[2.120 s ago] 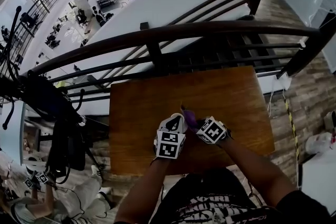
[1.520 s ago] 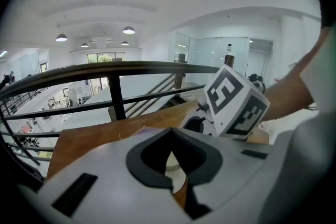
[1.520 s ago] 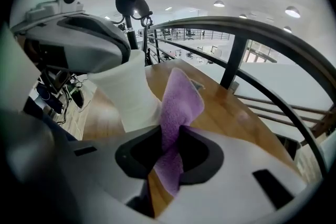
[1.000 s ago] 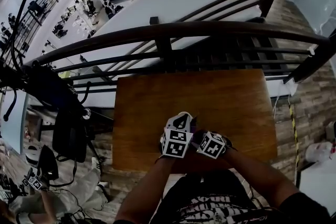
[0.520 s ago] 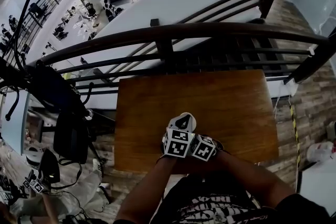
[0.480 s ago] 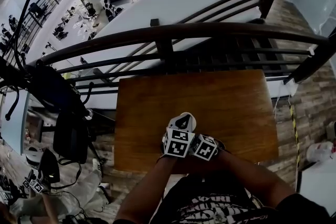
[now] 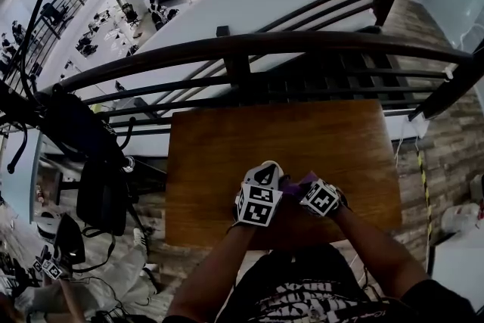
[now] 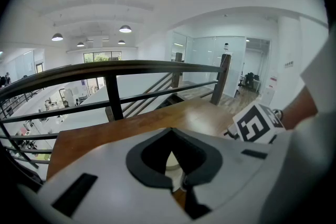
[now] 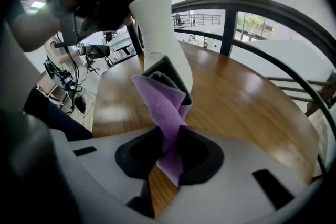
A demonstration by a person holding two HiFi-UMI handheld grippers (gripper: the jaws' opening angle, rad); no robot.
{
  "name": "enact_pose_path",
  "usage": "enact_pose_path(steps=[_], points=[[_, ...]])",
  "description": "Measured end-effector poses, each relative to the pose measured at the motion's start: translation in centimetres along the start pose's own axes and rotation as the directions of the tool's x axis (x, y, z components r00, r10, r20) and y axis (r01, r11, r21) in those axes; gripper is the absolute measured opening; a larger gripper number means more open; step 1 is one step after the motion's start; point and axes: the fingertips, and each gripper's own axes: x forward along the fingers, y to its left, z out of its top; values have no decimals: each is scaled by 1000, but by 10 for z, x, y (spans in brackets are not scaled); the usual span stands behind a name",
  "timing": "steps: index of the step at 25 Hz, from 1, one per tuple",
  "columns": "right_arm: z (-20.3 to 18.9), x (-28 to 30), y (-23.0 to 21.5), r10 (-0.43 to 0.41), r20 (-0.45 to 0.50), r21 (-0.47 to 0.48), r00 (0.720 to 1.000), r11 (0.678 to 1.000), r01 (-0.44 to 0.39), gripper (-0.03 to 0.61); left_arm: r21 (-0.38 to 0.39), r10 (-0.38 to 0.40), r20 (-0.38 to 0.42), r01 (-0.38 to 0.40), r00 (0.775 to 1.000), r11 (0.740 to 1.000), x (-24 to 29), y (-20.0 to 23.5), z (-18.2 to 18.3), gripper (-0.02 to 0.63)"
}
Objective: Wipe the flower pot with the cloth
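In the head view, both grippers are close together over the near part of the wooden table (image 7: pixel 302 136). The left gripper (image 7: pixel 263 176) is just beside the right gripper (image 7: pixel 313 191), and a bit of the purple cloth (image 7: pixel 305 180) shows between them. The flower pot is hidden under the left gripper here.

In the left gripper view, the jaws are clenched on a pale edge of the flower pot (image 8: pixel 172 164), which sits directly between them. The right gripper is near, at the right side.

In the right gripper view, the jaws grasp the cloth. It rises from between them and touches the lower side of the white flower pot, which is roughly upright just in front of the jaws. The left gripper holds its top rim.
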Motion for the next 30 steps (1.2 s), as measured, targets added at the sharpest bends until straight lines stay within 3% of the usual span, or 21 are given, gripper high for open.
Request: enact_pose_path(steps=[8,14,21,30], points=[[38,22,71,117,30,-110,993,987,-113,71,-1,4,3,-4,1000,1000,1,0,1,-2],[86,29,95,131,89,-176,987,978,-114,71,-4,1,3,-1,1000,1000,1,3,-1,-2],[62,2,44,65,119,-74,991,996,-56,71,-3,-4,-1,4,1000,1000,2,4,-1,-2],[56,-33,-28,-101,171,68,980,994,91,71,-1,-1,-11,1,1000,1000,2,4,0,-2]])
